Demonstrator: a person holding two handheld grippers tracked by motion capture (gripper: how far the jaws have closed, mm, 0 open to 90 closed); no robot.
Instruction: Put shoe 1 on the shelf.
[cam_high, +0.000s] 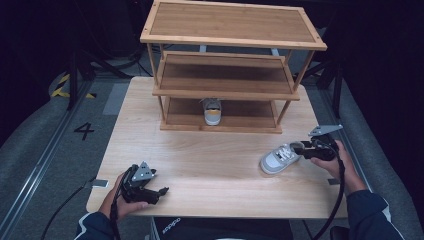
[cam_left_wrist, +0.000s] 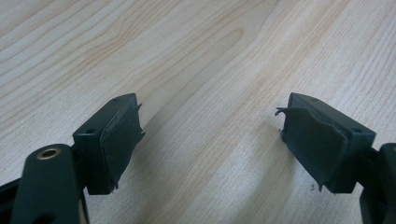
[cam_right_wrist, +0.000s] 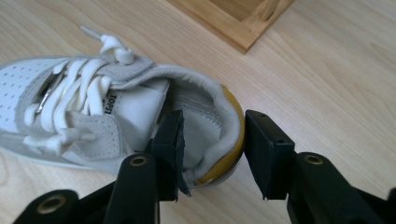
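Observation:
A white and grey sneaker (cam_high: 277, 157) with a yellow heel lies on the table (cam_high: 210, 165) at the right, toe pointing left. My right gripper (cam_high: 298, 148) is at its heel. In the right gripper view the sneaker (cam_right_wrist: 93, 107) fills the left side, and my right gripper (cam_right_wrist: 213, 135) straddles the heel wall. One jaw is inside the shoe opening and the other is against the yellow heel outside. A gap shows between the inner jaw and the lining. My left gripper (cam_high: 162, 191) rests near the table's front left, and the left gripper (cam_left_wrist: 210, 126) is open over bare wood.
A three-tier wooden shoe rack (cam_high: 225, 80) stands at the back of the table. A matching sneaker (cam_high: 212, 111) sits on its bottom shelf, heel toward me. A corner of the rack's base (cam_right_wrist: 233, 23) shows just beyond the shoe.

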